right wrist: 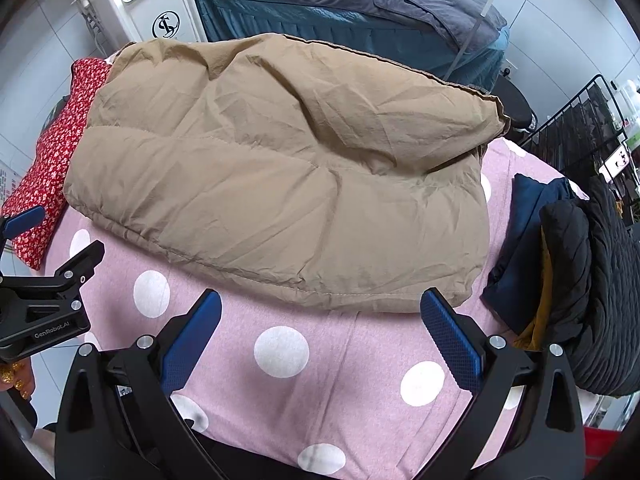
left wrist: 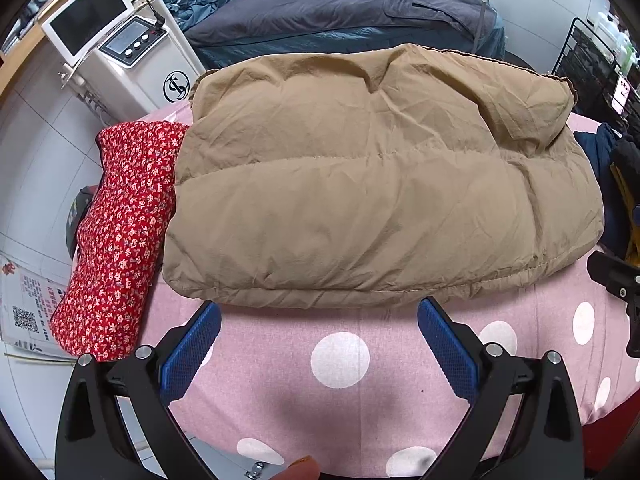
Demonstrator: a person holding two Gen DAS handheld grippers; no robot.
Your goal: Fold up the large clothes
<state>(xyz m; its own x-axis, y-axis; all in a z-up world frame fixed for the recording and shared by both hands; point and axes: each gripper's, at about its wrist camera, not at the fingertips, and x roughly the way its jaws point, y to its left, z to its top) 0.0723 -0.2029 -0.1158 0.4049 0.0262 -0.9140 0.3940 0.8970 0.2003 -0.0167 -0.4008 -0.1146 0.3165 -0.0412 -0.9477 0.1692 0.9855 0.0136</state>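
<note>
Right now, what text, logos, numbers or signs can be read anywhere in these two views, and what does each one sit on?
"GenRobot.AI": on the black body of the left gripper, seen in the right wrist view.
Round monogram logo, apparently "LS": on the white machine.
Poster on the floor, with a QR code: print too small to read.
Machine's control panel and the sign on the black rack: too blurred to read.

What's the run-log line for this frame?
left gripper open | right gripper open | tan jacket folded on polka-dot cover

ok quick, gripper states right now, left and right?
Left gripper: open, holding nothing, just short of the tan jacket.
Right gripper: open, holding nothing, at the jacket's near edge.
</note>
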